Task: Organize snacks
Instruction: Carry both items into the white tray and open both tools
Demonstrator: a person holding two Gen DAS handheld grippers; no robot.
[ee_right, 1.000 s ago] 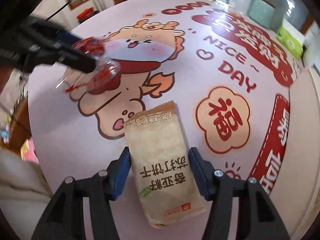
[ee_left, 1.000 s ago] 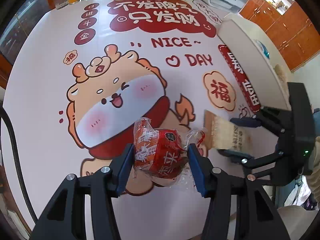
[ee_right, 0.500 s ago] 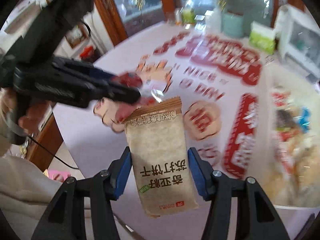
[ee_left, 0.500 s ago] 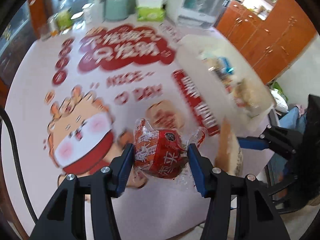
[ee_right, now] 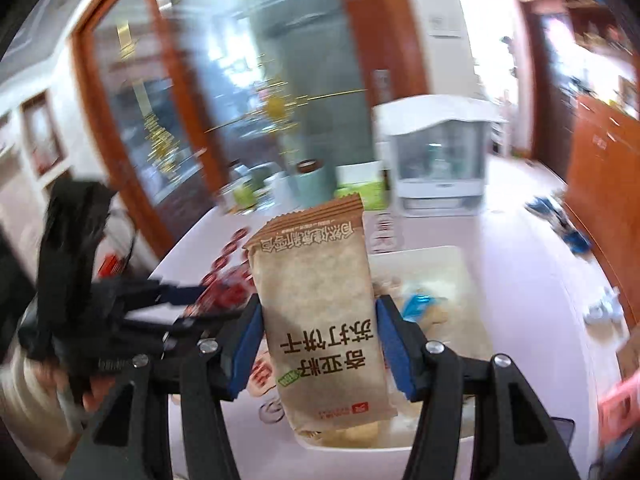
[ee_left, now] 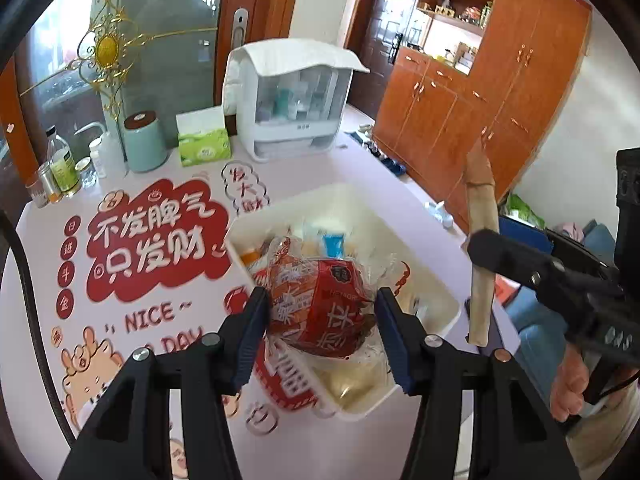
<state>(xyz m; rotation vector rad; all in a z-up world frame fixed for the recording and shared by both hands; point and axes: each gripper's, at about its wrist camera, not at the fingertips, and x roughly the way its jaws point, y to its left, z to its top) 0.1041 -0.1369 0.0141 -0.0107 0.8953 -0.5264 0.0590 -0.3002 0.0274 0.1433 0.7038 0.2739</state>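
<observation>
My left gripper [ee_left: 320,312] is shut on a red snack in a clear wrapper [ee_left: 320,308], held in the air above a white tray [ee_left: 436,280] that holds several snacks. My right gripper [ee_right: 318,332] is shut on a brown cracker packet [ee_right: 320,312], also raised over the white tray [ee_right: 460,264]. In the left wrist view the cracker packet [ee_left: 482,240] shows edge-on at the right, pinched in the right gripper [ee_left: 486,246]. In the right wrist view the left gripper [ee_right: 192,300] shows blurred at the left.
The table wears a pink cloth with red lettering [ee_left: 152,240]. At its far edge stand a white storage box [ee_left: 288,96], a green tissue pack [ee_left: 204,140], a mint canister [ee_left: 144,140] and several bottles [ee_left: 60,168]. Orange cabinets [ee_left: 480,80] line the right wall. A person's hand [ee_left: 572,384] holds the right tool.
Both grippers rose from just above the tablecloth and swung right and toward the far side, carrying their snacks over the white tray. The views now tilt up to show the room.
</observation>
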